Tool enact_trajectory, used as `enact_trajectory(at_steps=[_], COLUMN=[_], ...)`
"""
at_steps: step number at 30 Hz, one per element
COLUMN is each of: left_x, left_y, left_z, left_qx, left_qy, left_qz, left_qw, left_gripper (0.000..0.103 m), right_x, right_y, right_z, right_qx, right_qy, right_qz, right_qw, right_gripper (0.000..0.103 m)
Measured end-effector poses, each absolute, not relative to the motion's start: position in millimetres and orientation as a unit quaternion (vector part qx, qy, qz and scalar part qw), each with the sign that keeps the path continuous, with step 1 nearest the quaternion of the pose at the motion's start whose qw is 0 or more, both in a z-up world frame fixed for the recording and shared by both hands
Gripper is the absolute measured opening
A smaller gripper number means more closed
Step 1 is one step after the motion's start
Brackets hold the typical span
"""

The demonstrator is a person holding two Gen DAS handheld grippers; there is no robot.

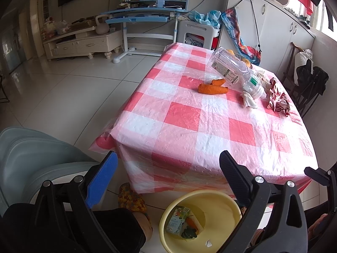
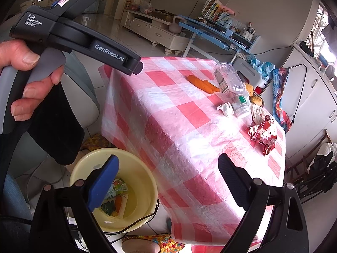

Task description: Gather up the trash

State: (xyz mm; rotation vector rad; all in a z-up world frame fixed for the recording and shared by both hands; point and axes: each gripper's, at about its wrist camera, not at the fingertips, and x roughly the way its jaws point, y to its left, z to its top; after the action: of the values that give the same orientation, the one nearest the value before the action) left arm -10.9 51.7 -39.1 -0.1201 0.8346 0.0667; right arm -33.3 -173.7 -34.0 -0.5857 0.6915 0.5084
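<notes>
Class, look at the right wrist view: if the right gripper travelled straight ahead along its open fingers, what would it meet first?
Most likely the checked tablecloth at the table's near edge. The right gripper is open and empty, and bare cloth fills the gap between its fingers. The red wrapper lies farther on and to the right. Depth is uncertain.

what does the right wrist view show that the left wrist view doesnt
Only the right wrist view shows the person's hand holding the left gripper's handle, and the black cable crossing the yellow basin's rim.

Only the left wrist view shows the kettlebell side of the room head-on and the left gripper, open over the table edge.

Both show the checked tablecloth, the carrot pieces, the tipped plastic bottle, crumpled tissue, the red wrapper, and the carton already in the basin. The right gripper is open too.
</notes>
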Motion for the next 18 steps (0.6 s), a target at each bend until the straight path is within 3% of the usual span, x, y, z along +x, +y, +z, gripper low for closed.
enact_trajectory(at_steps=[18], left_x=[-10.6], left_y=[51.5], left_z=[-38.8], left_qx=[-0.058], left_qy=[0.405], left_qz=[0.033], left_qw=[0.912], left_gripper=[0.094], right_x=[-34.4], right_y=[-176.3], right_z=[-36.5], right_qx=[-0.283], right_qy=[0.331], right_qz=[0.243], right_qw=[0.867], right_gripper=[0.092])
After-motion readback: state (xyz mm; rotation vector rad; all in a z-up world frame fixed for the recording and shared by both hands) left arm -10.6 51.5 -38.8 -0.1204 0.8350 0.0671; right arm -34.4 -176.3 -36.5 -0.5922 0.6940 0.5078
